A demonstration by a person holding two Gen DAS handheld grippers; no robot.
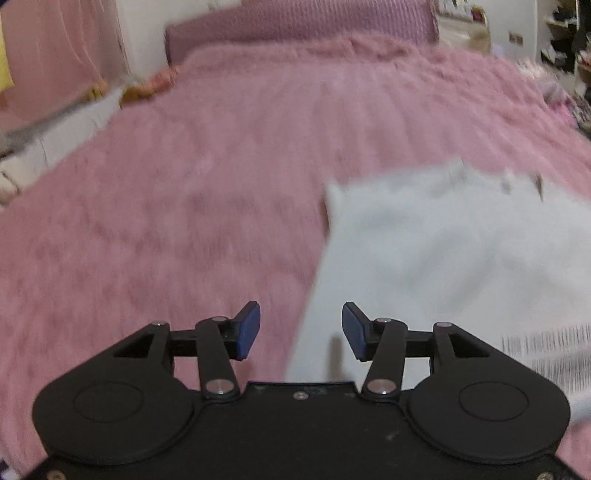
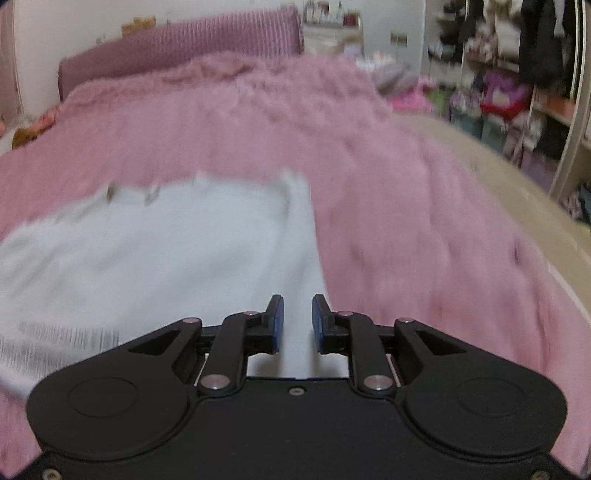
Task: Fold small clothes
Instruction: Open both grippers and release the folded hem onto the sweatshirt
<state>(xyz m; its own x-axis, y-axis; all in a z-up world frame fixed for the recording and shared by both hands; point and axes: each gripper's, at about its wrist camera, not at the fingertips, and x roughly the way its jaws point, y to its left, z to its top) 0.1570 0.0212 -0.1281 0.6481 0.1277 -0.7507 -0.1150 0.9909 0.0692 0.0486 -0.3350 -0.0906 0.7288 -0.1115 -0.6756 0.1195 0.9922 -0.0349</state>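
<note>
Left wrist view: a small white knitted garment (image 1: 454,258) lies flat on the fluffy pink bed blanket (image 1: 184,203), off to the right, its near edge carrying a grey striped band, all blurred. The left gripper (image 1: 301,330) hangs above the blanket with jaws wide apart, holding nothing; the garment's left edge runs just under the right blue pad. Plenty of bare blanket stretches left and ahead to the mauve ribbed headboard (image 1: 295,22).

Right wrist view: the same white garment spreads left. The right gripper (image 2: 297,319) has jaws narrowly parted, empty, over the garment's right edge. Blanket lies open rightward, down to a beige floor (image 2: 517,206).
</note>
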